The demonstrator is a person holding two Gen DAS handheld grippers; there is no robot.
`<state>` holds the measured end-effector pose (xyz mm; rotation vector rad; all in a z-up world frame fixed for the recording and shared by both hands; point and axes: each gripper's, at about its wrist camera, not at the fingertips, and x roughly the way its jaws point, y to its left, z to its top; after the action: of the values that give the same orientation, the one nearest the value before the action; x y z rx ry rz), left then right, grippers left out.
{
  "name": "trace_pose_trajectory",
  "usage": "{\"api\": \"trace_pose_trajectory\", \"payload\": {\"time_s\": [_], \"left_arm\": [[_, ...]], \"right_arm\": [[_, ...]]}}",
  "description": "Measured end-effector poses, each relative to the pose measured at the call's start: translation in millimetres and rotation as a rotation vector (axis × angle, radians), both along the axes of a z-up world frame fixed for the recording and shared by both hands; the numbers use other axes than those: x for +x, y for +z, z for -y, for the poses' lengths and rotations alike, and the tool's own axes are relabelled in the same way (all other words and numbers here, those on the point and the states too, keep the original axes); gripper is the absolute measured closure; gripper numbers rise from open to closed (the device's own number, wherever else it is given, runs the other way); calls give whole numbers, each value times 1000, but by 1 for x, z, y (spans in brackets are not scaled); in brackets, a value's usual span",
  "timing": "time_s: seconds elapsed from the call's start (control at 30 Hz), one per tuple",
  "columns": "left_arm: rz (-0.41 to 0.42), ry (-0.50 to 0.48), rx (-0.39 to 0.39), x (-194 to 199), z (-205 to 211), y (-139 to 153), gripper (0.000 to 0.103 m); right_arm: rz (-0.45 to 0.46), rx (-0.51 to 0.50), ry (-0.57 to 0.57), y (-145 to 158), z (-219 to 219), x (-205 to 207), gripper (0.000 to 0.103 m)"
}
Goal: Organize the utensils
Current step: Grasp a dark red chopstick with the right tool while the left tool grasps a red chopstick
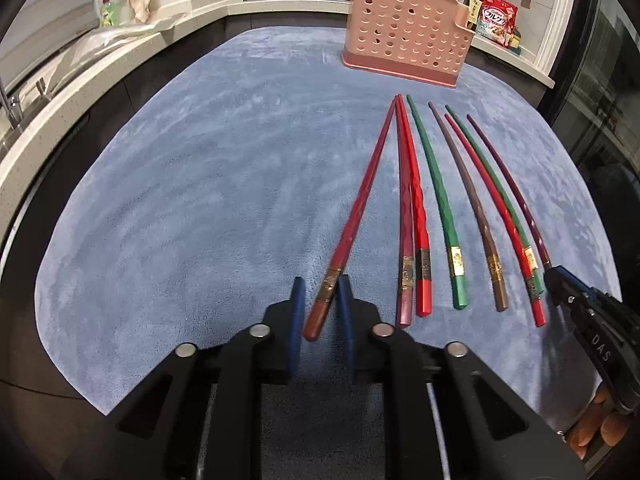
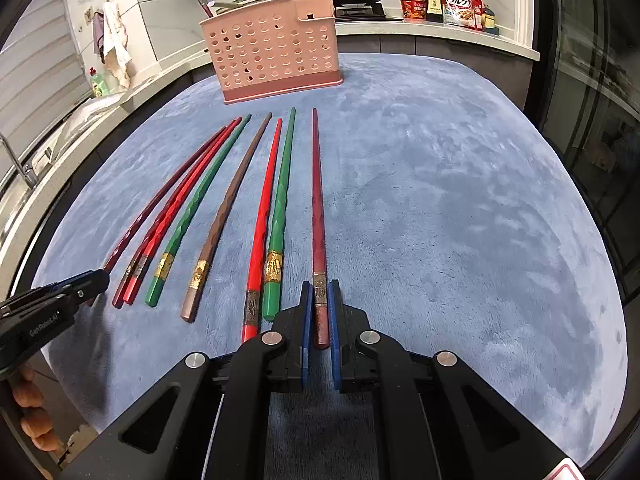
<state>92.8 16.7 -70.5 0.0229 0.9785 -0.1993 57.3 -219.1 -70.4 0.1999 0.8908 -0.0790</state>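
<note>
The right gripper [image 1: 554, 284], seen off to the right of the left one, bears "DAS". The left gripper [image 2: 98, 280] reads "GenRobot.AI" along its side. Far ahead, the red cereal bag [image 2: 462, 2] shows "Calbee" above Japanese lettering.
</note>
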Motion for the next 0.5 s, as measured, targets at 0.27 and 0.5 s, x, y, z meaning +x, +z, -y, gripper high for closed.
{"api": "trace_pose_trajectory", "payload": {"time_s": [0.27, 0.5], "left_arm": [[4, -10, -11, -2, -1, 7, 93], [37, -17, -37, -7, -3, 31, 95]], "right_arm": [[24, 12, -10, 12, 3, -9, 96], [95, 24, -17, 43, 8, -19, 96]]}}
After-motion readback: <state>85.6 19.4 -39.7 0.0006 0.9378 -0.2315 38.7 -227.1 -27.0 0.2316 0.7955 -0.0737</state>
